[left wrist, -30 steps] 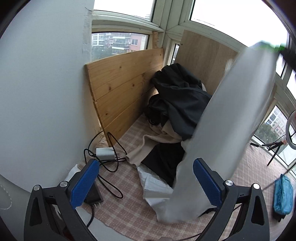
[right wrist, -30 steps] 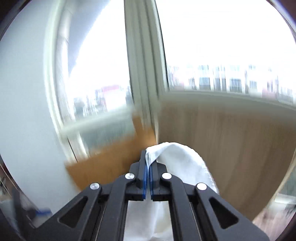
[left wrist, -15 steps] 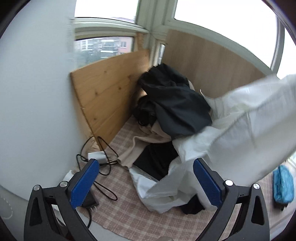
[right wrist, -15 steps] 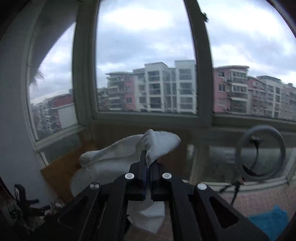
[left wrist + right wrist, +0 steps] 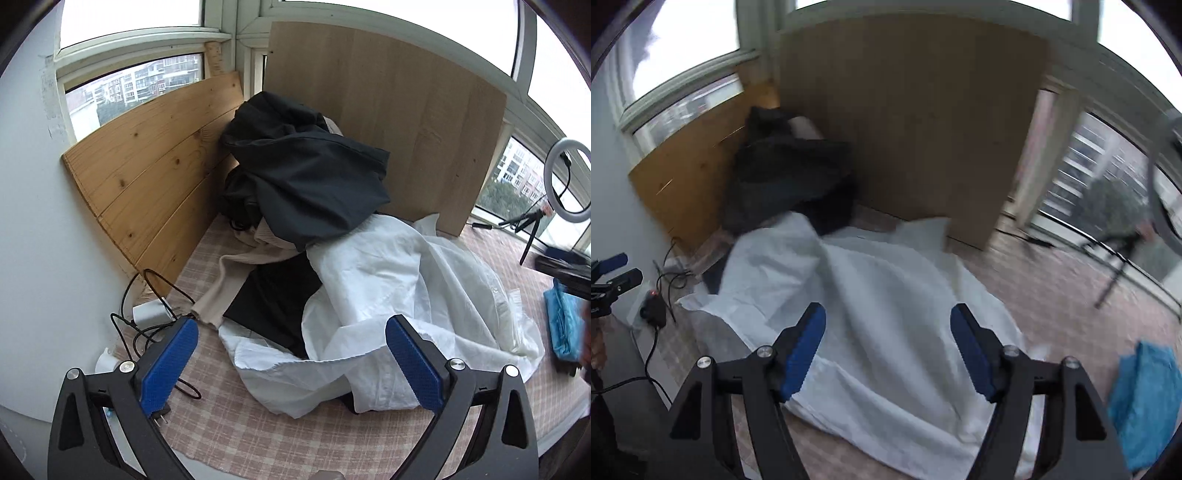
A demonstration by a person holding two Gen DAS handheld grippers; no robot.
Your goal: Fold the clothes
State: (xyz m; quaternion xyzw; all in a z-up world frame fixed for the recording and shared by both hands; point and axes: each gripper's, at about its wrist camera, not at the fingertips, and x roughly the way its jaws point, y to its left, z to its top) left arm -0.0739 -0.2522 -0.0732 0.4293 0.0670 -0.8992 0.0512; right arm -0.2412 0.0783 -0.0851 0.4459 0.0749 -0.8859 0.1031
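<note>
Big crumpled white cotton shirt point(image 5: 886, 306) dropped flat for folding, mid-frame; right hand-held gripper point(image 5: 888, 345) opening, empty; left hand-held gripper point(image 5: 291, 363) wide apart, empty.

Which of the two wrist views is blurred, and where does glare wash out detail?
Right wrist view: motion-smeared throughout, the white garment soft. Left wrist view: sharp, creases crisp on the white garment and dark clothes. Both: the upper window panes blown out white.

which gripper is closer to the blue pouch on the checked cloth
Right. The right gripper, jaws opening over the white garment, has the blue pouch just beside it; the left gripper sits farther off, near the cables.
</note>
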